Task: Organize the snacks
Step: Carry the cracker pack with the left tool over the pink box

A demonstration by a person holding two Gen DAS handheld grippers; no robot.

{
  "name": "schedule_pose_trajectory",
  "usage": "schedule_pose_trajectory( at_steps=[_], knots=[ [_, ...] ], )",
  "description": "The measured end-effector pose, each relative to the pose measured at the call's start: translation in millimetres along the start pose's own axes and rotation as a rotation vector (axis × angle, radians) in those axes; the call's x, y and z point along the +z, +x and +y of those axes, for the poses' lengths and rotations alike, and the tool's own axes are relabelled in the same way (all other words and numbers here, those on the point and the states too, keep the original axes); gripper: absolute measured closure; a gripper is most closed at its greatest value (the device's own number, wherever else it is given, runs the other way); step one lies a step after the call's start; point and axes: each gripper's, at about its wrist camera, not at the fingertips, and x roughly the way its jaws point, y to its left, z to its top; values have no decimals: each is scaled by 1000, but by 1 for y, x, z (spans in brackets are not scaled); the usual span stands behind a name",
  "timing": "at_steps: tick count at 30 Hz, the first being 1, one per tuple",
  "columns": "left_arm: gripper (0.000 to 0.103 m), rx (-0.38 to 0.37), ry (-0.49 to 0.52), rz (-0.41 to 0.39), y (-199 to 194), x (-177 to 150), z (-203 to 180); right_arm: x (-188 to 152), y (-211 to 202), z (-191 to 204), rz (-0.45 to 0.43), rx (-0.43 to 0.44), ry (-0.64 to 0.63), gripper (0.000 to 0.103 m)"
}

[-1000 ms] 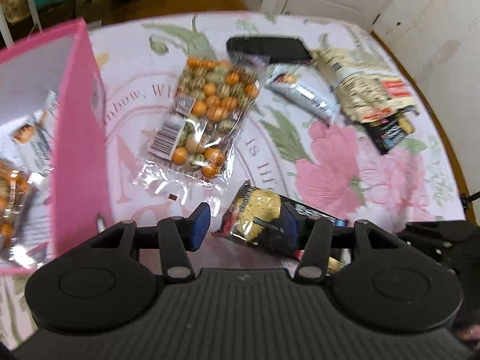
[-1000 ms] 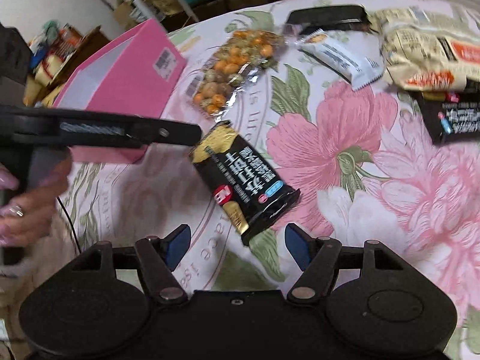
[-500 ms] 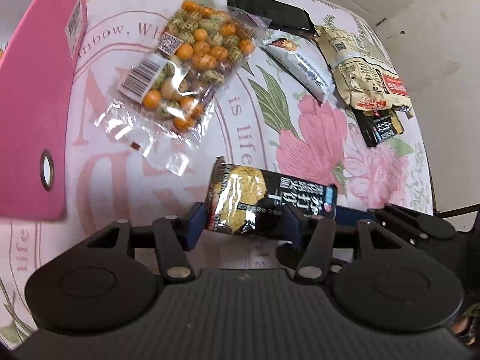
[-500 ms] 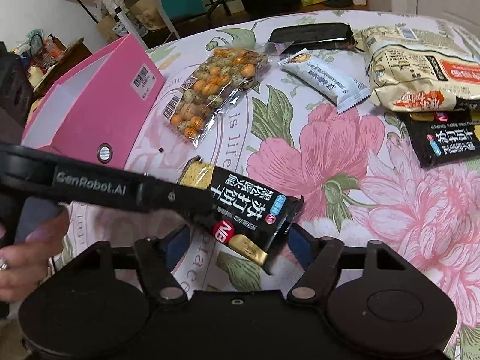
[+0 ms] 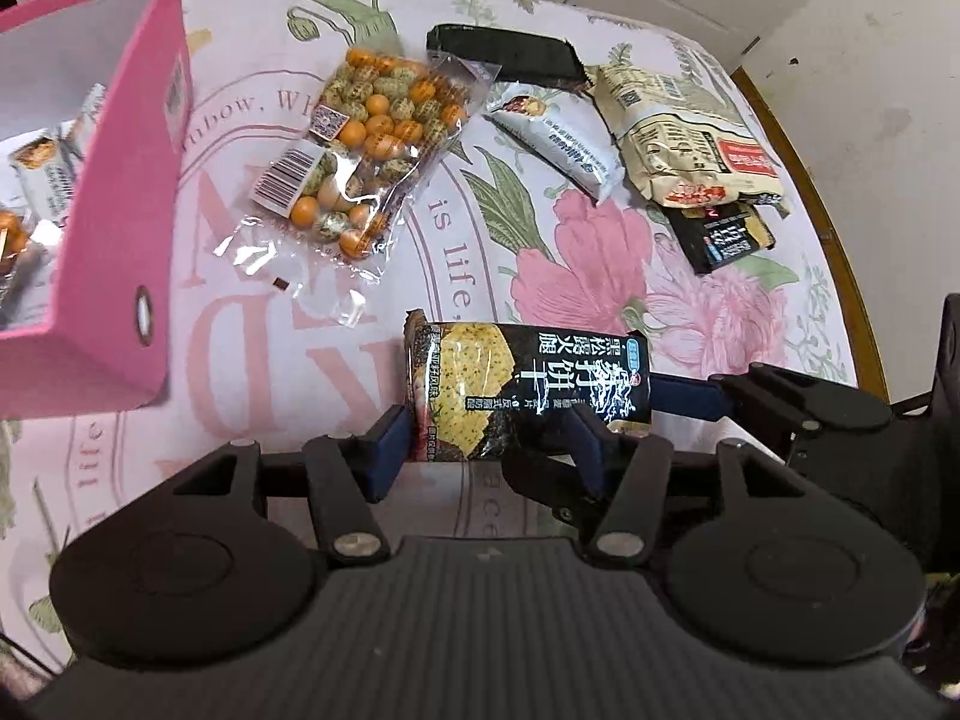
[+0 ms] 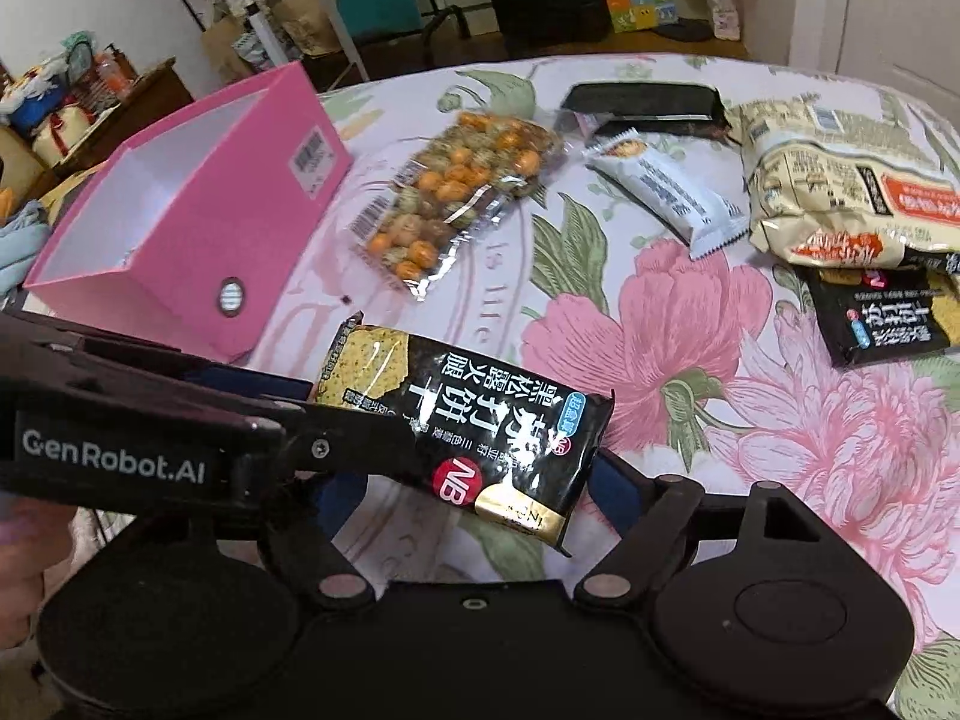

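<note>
Tablecloth (image 5: 600, 276) with large pink flowers covers the whole work surface, and we treat it as the base of the layout. At its left edge stands the pink box (image 5: 114, 252), open at the top, with a few packets already lying inside. Loose snacks remain on the cloth: a beige bag (image 5: 678, 138), a clear bag of orange and green nuts (image 5: 366, 138), a white bar (image 5: 558, 141), a long black bar (image 5: 501, 51) and a small black packet (image 5: 723, 237).

We hold the black cracker packet (image 5: 528, 390) in the left gripper (image 5: 489, 450), whose blue pads press on its two edges at the near end. The packet is lifted clear of the cloth. Its long axis runs crosswise to the left fingers, and its free end reaches toward the right gripper (image 6: 474, 486).

Right-gripper jaws have just been opening and now stand wide; the packet's end hangs between them, and the pads do not appear to press on it.

We judge the next move to be a carry leftward: the box lies left of the packet, and the left hand is the nearer one.
</note>
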Motion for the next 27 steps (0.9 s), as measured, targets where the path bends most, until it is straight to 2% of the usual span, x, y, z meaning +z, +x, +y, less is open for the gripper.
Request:
schedule_pose_trajectory(
  at_steps=[5,13,20,27],
  knots=[
    [48,11,33,-17,-23,-12,-7,-4,-17,13,21,4,-26,18],
    [48,-2,2,-53,-62,-28,0,-2,-49,46,5,0,-156,18],
    [48,-22,-51,-101,-102,-35,25,9,-65,78,-40,44,-293,18],
    [48,-1,-87,-176,-144,-34,57,32,-67,108,-78,140,-362,18]
  ],
)
